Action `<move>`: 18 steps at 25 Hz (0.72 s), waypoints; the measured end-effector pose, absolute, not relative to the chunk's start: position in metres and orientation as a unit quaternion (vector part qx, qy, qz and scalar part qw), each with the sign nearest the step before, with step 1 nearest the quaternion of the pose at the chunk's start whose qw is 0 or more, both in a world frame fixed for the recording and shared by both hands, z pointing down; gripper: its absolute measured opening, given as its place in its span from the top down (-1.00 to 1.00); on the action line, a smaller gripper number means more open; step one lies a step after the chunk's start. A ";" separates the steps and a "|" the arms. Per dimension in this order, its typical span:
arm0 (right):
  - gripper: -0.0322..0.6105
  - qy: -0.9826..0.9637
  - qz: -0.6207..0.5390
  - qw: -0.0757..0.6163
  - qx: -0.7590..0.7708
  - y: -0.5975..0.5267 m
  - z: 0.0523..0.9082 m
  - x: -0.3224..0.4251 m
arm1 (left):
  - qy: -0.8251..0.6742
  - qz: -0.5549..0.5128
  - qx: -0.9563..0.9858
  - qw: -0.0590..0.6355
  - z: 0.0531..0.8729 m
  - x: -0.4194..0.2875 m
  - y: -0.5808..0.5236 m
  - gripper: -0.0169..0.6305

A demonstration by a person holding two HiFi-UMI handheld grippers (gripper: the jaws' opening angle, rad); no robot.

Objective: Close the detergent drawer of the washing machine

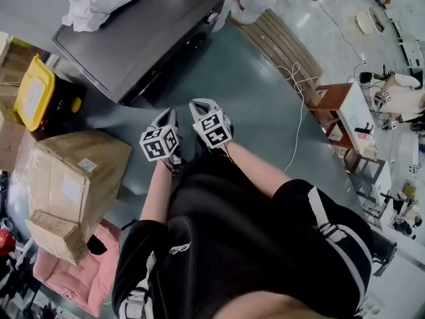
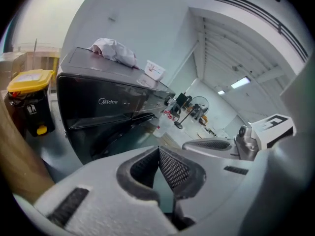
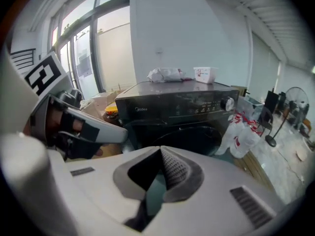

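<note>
On a glossy grey-green workshop floor (image 1: 252,92), a dark washing machine (image 1: 133,38) stands with a crumpled white cloth (image 1: 99,2) and a small white tub (image 3: 205,74) on its top. Its detergent drawer (image 3: 142,109), at the brand-name end of the front panel, looks flush with the front. The left gripper (image 2: 158,149) and right gripper (image 3: 161,151) hang side by side short of the machine, fingers pressed together on nothing. A yellow-lidded bin (image 1: 33,92) and cardboard boxes (image 1: 73,178) flank one side, white jugs (image 3: 241,132) and a slatted wooden platform (image 1: 285,52) the other
</note>
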State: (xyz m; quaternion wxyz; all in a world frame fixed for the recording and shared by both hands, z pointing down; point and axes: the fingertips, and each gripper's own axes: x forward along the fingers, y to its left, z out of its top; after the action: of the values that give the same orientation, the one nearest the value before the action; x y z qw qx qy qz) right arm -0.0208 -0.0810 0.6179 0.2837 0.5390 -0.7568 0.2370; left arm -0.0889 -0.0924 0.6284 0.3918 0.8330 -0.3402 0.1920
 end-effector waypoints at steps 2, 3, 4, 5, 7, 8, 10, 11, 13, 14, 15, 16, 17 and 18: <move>0.88 -0.735 0.253 0.271 0.568 -0.067 0.625 -0.027 | -0.324 0.196 0.845 0.378 0.630 -0.103 -0.090 0.93; 0.88 -0.726 0.255 0.267 0.580 -0.061 0.626 -0.029 | -0.317 0.199 0.850 0.371 0.632 -0.112 -0.088 0.93; 0.89 -0.718 0.255 0.266 0.590 -0.054 0.626 -0.032 | -0.310 0.202 0.855 0.365 0.634 -0.122 -0.085 0.93; 0.88 -0.712 0.254 0.265 0.599 -0.046 0.624 -0.035 | -0.301 0.204 0.859 0.361 0.635 -0.132 -0.080 0.93; 0.88 -0.700 0.252 0.259 0.616 -0.028 0.612 -0.036 | -0.277 0.198 0.871 0.353 0.625 -0.145 -0.066 0.93; 0.88 -0.696 0.249 0.251 0.625 -0.021 0.602 -0.033 | -0.265 0.189 0.881 0.343 0.613 -0.146 -0.061 0.93; 0.89 -0.690 0.234 0.235 0.643 -0.014 0.577 -0.024 | -0.244 0.173 0.905 0.302 0.580 -0.140 -0.060 0.93; 0.89 -0.691 0.224 0.229 0.648 -0.013 0.564 -0.021 | -0.236 0.170 0.915 0.278 0.564 -0.135 -0.062 0.93; 0.89 -0.696 0.204 0.216 0.653 -0.015 0.539 -0.020 | -0.226 0.168 0.931 0.233 0.535 -0.127 -0.067 0.93; 0.89 -0.700 0.193 0.210 0.655 -0.016 0.525 -0.020 | -0.225 0.166 0.937 0.212 0.521 -0.122 -0.068 0.93; 0.89 -0.703 0.180 0.202 0.657 -0.017 0.511 -0.019 | -0.225 0.162 0.942 0.191 0.507 -0.116 -0.069 0.93; 0.89 -0.706 0.166 0.194 0.661 -0.018 0.495 -0.017 | -0.227 0.154 0.946 0.172 0.492 -0.110 -0.071 0.93; 0.89 -0.707 0.151 0.185 0.666 -0.021 0.478 -0.013 | -0.230 0.142 0.950 0.157 0.476 -0.103 -0.072 0.93; 0.89 -0.708 0.134 0.175 0.671 -0.023 0.460 -0.009 | -0.233 0.126 0.953 0.146 0.459 -0.094 -0.073 0.93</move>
State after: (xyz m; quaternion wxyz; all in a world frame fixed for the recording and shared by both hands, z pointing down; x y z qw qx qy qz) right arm -0.0087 -0.0233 0.4603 0.1752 0.6711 -0.7077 0.1344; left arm -0.0944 -0.0733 0.4589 0.1463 0.9532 -0.2329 0.1258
